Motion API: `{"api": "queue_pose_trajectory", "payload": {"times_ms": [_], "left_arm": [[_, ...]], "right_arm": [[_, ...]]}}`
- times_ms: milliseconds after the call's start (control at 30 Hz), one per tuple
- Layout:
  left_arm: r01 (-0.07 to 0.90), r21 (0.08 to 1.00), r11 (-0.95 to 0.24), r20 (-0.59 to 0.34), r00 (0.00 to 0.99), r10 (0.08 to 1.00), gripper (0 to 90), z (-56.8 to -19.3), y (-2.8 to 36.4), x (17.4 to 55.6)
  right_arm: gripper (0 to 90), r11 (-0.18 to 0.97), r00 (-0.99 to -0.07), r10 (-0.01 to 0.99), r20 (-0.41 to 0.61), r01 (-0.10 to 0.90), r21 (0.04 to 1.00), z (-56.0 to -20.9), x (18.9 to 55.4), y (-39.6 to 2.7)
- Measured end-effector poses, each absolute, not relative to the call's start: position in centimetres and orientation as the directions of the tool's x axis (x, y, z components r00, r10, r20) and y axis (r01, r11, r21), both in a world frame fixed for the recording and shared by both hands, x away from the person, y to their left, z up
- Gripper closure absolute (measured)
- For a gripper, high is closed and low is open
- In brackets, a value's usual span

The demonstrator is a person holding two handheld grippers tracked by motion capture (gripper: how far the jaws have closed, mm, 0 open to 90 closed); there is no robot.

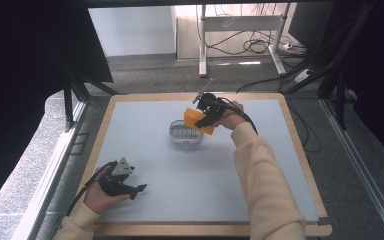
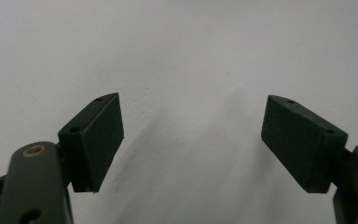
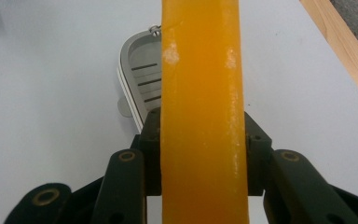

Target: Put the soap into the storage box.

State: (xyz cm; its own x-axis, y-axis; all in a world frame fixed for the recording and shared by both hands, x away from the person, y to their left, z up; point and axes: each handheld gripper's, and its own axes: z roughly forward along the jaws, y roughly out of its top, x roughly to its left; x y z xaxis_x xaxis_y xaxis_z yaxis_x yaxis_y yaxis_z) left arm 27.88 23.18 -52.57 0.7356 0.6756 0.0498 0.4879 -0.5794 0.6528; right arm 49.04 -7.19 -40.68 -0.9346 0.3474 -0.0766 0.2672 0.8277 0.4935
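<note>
Running straight up the middle of the right gripper view, the orange soap bar (image 3: pixel 200 112) has its long axis in line with the gripper's own pointing direction, its narrow edge face toward the camera, with pale scuffs near the top. In the high view the soap bar (image 1: pixel 198 120) hangs tilted above the grey table mat (image 1: pixel 180 165), its lower end over the right rim of the metal soap dish (image 1: pixel 185 132); whether it touches the dish cannot be told. The dish is oval, with slots in its floor, and lies near the far middle of the mat.

The right gripper (image 1: pixel 207 116) is clenched on the bar, one black pad pressed to each broad face. The right hand (image 1: pixel 230 117) holds it from the far right of the dish, the cream-sleeved forearm reaching diagonally across the mat, the gripper angled down and toward the left.

The left gripper (image 1: pixel 130 189) rests low at the near left corner of the mat, pointing right. Its jaws stand wide apart with nothing between them, bare mat behind its pads (image 2: pixel 100 140). The left hand (image 1: pixel 100 195) wraps its body from below.
</note>
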Motion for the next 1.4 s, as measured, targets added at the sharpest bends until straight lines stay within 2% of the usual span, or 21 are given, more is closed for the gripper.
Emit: {"api": "queue_pose_trajectory", "payload": {"times_ms": [533,800,1400], "left_arm": [[0.492,0.65,-0.579,0.048,0.734,0.677,20.9,-52.7,23.2,27.9],[0.496,0.645,-0.581,0.044,0.736,0.676,20.8,-52.7,23.1,27.9],[0.5,0.643,-0.58,0.038,0.736,0.676,20.8,-52.8,23.2,28.0]], "right_arm": [[61.6,0.84,-0.952,0.297,-0.077,0.222,0.495,-41.3,50.0,-5.8],[61.6,0.857,-0.966,0.239,-0.094,0.164,0.489,-41.2,50.5,-4.4],[61.5,0.881,-0.978,0.193,-0.073,0.14,0.453,-42.9,51.7,-2.3]]}}
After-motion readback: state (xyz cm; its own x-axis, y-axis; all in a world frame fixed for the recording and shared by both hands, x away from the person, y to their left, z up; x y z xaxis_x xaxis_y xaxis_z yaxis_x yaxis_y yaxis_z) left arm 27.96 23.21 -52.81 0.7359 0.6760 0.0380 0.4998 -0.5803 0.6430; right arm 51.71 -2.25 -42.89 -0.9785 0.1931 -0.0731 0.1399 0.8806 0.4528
